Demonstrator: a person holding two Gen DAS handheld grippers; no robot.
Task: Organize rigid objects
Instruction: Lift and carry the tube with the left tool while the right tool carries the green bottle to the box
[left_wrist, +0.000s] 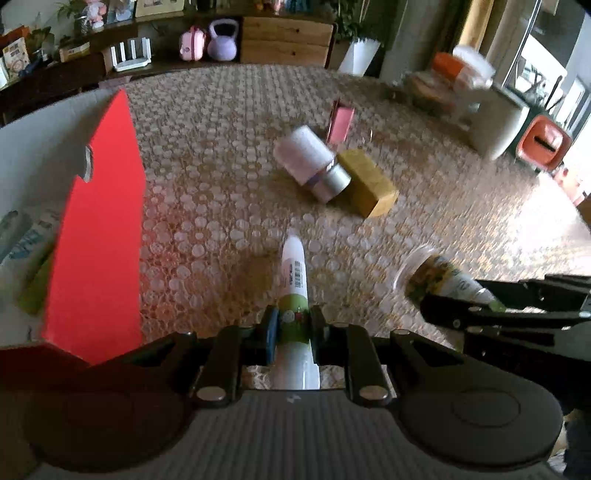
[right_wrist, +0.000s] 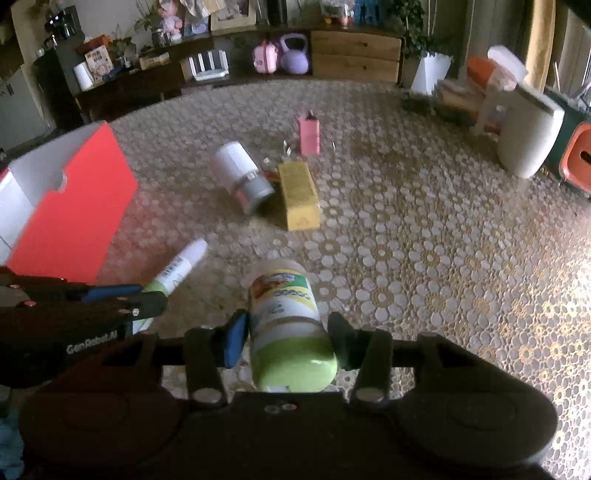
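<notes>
Left gripper (left_wrist: 293, 332) clamps a slim white tube (left_wrist: 294, 275), right gripper (right_wrist: 288, 332) a green-capped bottle (right_wrist: 286, 325), both above the tablecloth (right_wrist: 424, 258) near the red box (left_wrist: 99, 229); crowding could cause collision.

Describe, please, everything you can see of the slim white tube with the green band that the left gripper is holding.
The slim white plastic tube with a green band is clamped in the left gripper, the fingers pressing on its green cartoon-printed section. Its white end carries a barcode and small print and tapers to a rounded tip that points forward, away from the gripper, above the lace-patterned tablecloth. In the right wrist view it juts up at a slant. Nothing but the gripper visibly touches it.
</notes>
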